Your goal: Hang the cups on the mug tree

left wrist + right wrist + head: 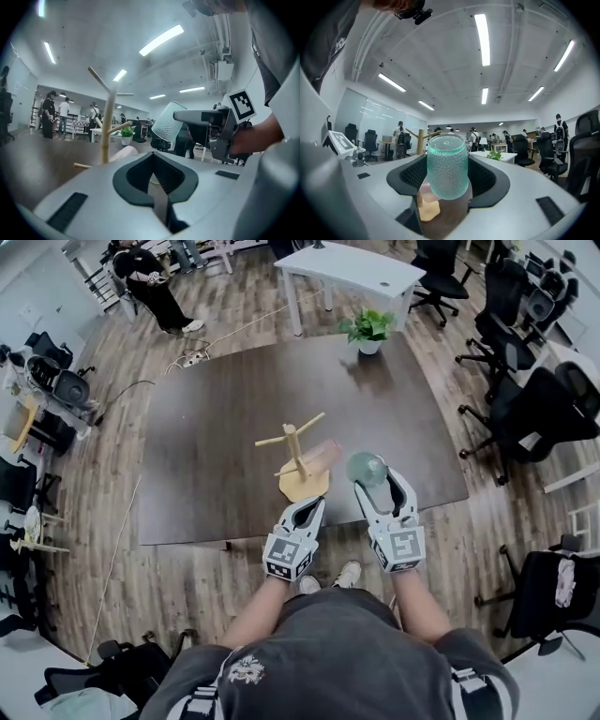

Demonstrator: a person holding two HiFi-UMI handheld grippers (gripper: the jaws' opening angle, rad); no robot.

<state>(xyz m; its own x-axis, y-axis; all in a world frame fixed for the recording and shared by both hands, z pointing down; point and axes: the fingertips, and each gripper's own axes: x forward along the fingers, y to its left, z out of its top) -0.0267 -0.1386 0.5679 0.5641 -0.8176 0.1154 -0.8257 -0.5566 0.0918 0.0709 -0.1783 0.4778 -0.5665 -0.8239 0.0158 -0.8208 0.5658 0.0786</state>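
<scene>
A pale wooden mug tree (294,457) stands on a round base near the front of the dark table (216,427). A pink cup (321,454) lies on its side just right of the tree. My right gripper (379,489) is shut on a green dimpled glass cup (366,468), held right of the tree's base. In the right gripper view the green cup (447,164) sits upright between the jaws, with the tree (420,140) behind it. My left gripper (307,514) is shut and empty, just in front of the base. From it I see the tree (108,123) and the green cup (166,125).
A potted plant (367,329) stands at the table's far edge. Black office chairs (525,413) crowd the right side, and a white desk (352,273) is behind. People stand at the far left of the room (150,282). The table's near edge is close to my grippers.
</scene>
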